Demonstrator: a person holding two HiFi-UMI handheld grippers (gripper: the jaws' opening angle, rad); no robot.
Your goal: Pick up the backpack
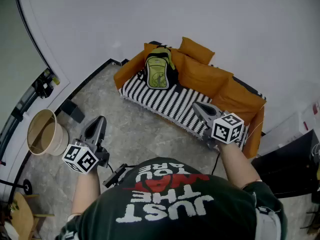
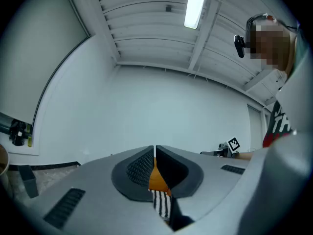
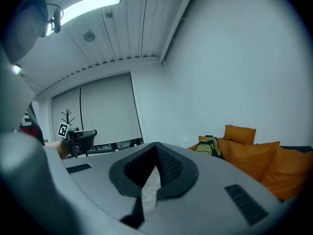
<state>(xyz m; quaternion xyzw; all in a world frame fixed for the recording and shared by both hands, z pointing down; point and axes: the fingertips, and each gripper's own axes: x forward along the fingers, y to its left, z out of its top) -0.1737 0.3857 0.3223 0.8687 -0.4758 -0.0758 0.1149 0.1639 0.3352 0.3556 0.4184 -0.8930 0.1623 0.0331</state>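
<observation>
The head camera is looking steeply down at the distant orange, striped-seat sofa (image 1: 170, 104), while cameras riding the left gripper (image 1: 99, 120) and right gripper (image 1: 196, 105) are looking along their jaws, both catching that sofa.

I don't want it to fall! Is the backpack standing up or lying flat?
Standing up. The backpack sits on the striped seat, propped against the orange cushions.

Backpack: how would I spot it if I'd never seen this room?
Find the orange sofa with the black-and-white striped seat against the white wall. At its left end in the head view, the backpack stands upright against the back cushions. It is yellow-green with black trim, the only thing there that isn't orange.
</observation>
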